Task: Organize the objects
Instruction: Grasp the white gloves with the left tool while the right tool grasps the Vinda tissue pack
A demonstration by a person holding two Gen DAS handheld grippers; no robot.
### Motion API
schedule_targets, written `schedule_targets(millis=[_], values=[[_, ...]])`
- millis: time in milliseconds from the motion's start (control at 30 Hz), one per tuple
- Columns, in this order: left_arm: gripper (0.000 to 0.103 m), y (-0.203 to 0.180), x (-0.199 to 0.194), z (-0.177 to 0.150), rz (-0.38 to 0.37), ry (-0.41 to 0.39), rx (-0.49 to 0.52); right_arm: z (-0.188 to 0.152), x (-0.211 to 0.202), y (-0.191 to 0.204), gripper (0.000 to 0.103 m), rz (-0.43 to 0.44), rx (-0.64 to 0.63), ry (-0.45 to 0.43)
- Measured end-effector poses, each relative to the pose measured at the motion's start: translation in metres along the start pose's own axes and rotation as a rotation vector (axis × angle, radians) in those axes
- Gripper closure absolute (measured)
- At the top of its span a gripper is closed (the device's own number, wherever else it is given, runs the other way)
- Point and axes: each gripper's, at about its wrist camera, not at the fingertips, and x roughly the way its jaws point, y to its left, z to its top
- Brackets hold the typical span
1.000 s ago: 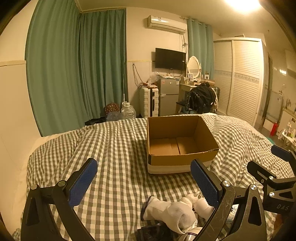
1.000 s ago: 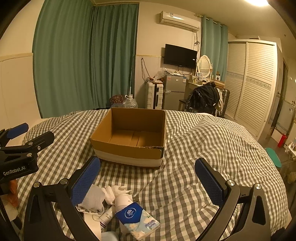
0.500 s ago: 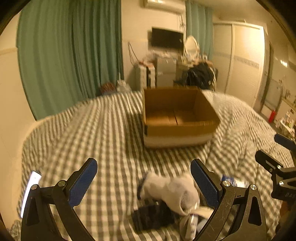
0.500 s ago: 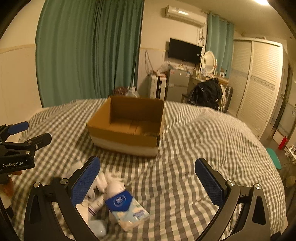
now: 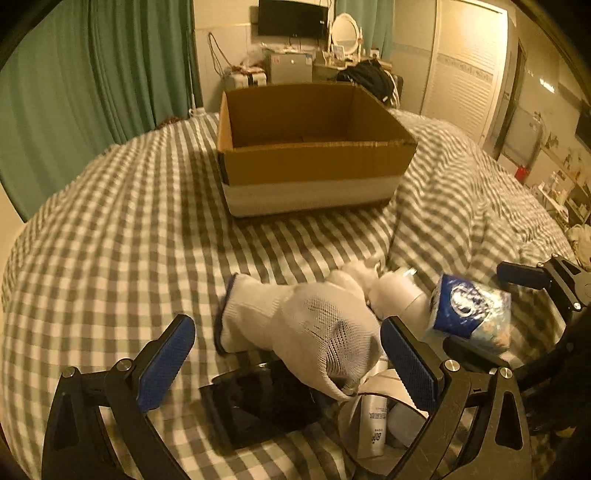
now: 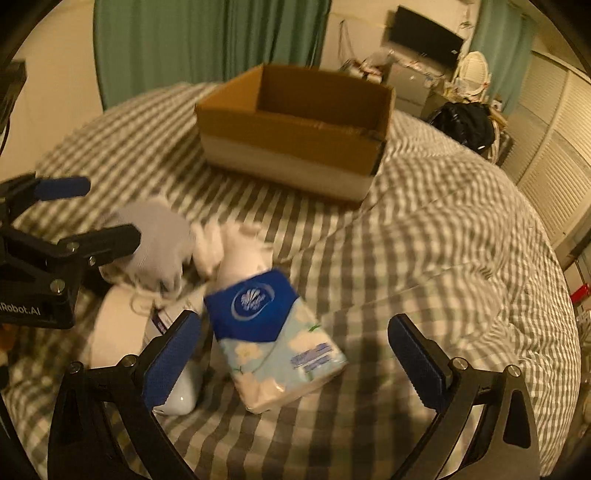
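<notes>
An open, empty cardboard box point(image 5: 310, 147) point(image 6: 295, 122) sits on the checked bed. Nearer lies a pile: a white glove point(image 5: 306, 332) point(image 6: 155, 240), a black phone point(image 5: 258, 402), a white bottle point(image 5: 399, 295) point(image 6: 243, 254), a white tube point(image 5: 373, 421), a roll of white tape point(image 6: 114, 332) and a blue tissue pack point(image 5: 469, 310) point(image 6: 273, 339). My left gripper point(image 5: 288, 365) is open, jaws either side of the glove and phone, just above them. My right gripper point(image 6: 295, 362) is open over the tissue pack.
The checked duvet point(image 5: 110, 236) covers the whole bed. Green curtains point(image 5: 92, 81) hang at the back left. A wardrobe point(image 5: 465, 81), a TV point(image 5: 291, 18) and cluttered furniture stand beyond the bed's far edge. A small white rounded object point(image 6: 181, 395) lies by the tape.
Both grippers have dropped and tilted down toward the pile, which now sits between their jaws. The box looms closer. Both stay open.
</notes>
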Motion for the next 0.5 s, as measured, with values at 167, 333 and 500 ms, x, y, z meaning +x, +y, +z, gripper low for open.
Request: schedule_targets(millis=[167, 333, 500], values=[[0.005, -0.003, 0.019, -0.003, -0.049, 0.01, 0.0, -0.004, 0.009, 0.002, 0.024, 0.023, -0.005, 0.023], [0.029, -0.009, 0.027, -0.005, -0.087, 0.012, 0.021, -0.005, 0.01, 0.002, 0.036, 0.052, -0.005, 0.027], [0.041, -0.013, 0.021, -0.006, -0.067, 0.018, 0.047, -0.005, 0.008, 0.002, 0.038, 0.042, -0.003, 0.01]])
